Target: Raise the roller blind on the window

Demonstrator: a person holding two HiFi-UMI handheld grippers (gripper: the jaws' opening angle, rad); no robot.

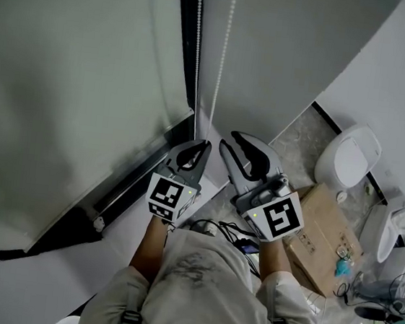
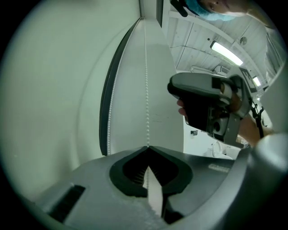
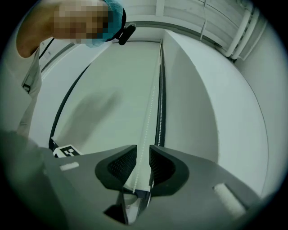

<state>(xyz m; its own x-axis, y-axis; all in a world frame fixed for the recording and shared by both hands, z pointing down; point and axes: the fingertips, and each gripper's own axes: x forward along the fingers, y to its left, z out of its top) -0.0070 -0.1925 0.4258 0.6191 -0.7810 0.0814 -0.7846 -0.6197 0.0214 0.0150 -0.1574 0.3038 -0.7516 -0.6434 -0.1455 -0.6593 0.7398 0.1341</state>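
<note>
The pale roller blind (image 1: 71, 106) covers the window at the left, its bottom rail low near the sill. Two strands of white bead chain (image 1: 223, 51) hang beside the black window frame. My left gripper (image 1: 204, 147) is shut on one strand; in the left gripper view the bead chain (image 2: 146, 90) runs straight down into the closed tips of the left gripper (image 2: 147, 147). My right gripper (image 1: 228, 142) sits just right of it at about the same height. In the right gripper view its jaws stand a little apart, and the right gripper (image 3: 143, 155) has a chain strand (image 3: 150, 108) passing through the gap.
A white wall stands right of the window frame (image 1: 184, 39). On the floor at the right are a white toilet (image 1: 348, 160), a cardboard box (image 1: 325, 230), another white fixture (image 1: 391, 230) and loose cables. The person's legs fill the bottom of the head view.
</note>
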